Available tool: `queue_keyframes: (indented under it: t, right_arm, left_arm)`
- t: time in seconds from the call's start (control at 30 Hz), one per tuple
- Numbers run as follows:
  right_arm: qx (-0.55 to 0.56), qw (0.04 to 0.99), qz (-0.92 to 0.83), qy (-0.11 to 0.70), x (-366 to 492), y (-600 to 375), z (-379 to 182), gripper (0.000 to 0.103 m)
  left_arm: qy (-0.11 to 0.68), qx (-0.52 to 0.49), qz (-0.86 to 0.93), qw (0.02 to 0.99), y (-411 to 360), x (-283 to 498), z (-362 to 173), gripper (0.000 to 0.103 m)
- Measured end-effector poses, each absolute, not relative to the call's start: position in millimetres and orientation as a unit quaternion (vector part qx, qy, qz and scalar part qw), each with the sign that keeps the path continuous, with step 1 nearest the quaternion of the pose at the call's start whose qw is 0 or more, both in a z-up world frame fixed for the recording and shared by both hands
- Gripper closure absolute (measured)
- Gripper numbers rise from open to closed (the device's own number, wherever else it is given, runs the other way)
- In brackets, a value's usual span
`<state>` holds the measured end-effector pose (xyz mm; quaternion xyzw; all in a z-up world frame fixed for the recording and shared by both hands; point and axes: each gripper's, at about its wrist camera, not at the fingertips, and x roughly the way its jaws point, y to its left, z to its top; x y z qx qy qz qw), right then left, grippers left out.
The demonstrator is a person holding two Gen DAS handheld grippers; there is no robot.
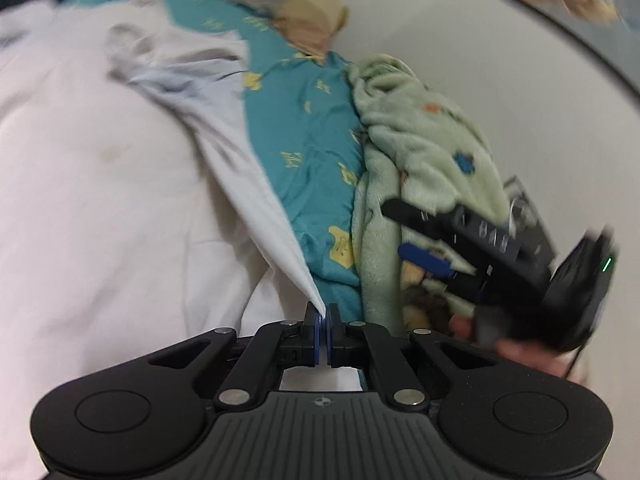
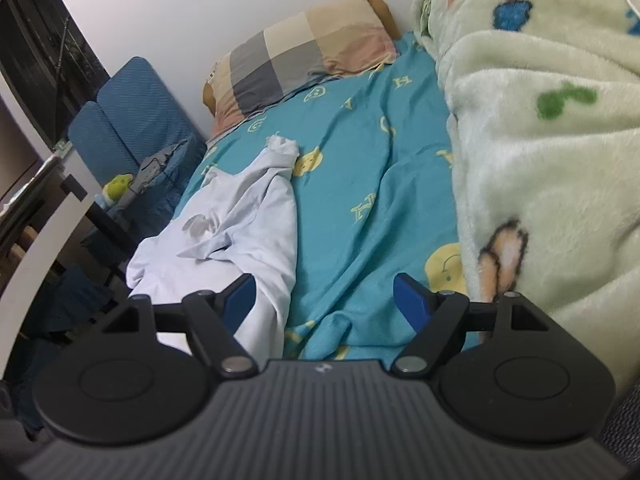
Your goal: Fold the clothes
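A white garment point(image 1: 100, 184) lies crumpled on the teal bed sheet point(image 1: 308, 128), filling the left of the left wrist view. My left gripper point(image 1: 323, 316) is shut on a corner of the white garment, and the cloth runs taut from its blue pads up to the left. In the right wrist view the same white garment point(image 2: 240, 224) lies left of centre on the teal sheet point(image 2: 360, 184). My right gripper point(image 2: 324, 300) stands open above the sheet, its left finger over the garment's near edge, holding nothing. The right gripper point(image 1: 416, 236) also shows in the left wrist view, held by a hand point(image 1: 516, 350).
A pale green fleece blanket point(image 2: 540, 140) is heaped along the right side of the bed. A checked pillow point(image 2: 304, 56) lies at the head by the wall. Blue folded cushions point(image 2: 132, 120) and a white desk edge point(image 2: 44, 236) stand left of the bed.
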<state>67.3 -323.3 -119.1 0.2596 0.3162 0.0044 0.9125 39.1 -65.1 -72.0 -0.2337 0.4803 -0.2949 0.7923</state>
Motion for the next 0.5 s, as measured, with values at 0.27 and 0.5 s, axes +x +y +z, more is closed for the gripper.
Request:
queue_keyframes:
  t: [0.27,0.5]
  right_arm:
    - [0.235,0.905,0.047,0.351,78,-301,-125,0.026]
    - [0.207,0.903,0.064,0.370,85,-283,-134,0.026]
  left_arm:
    - [0.571,-0.233,-0.187,0.765,-1,65,-124,0.100]
    - [0.572,-0.204,-0.193,0.770,-6,69,-123,0.097]
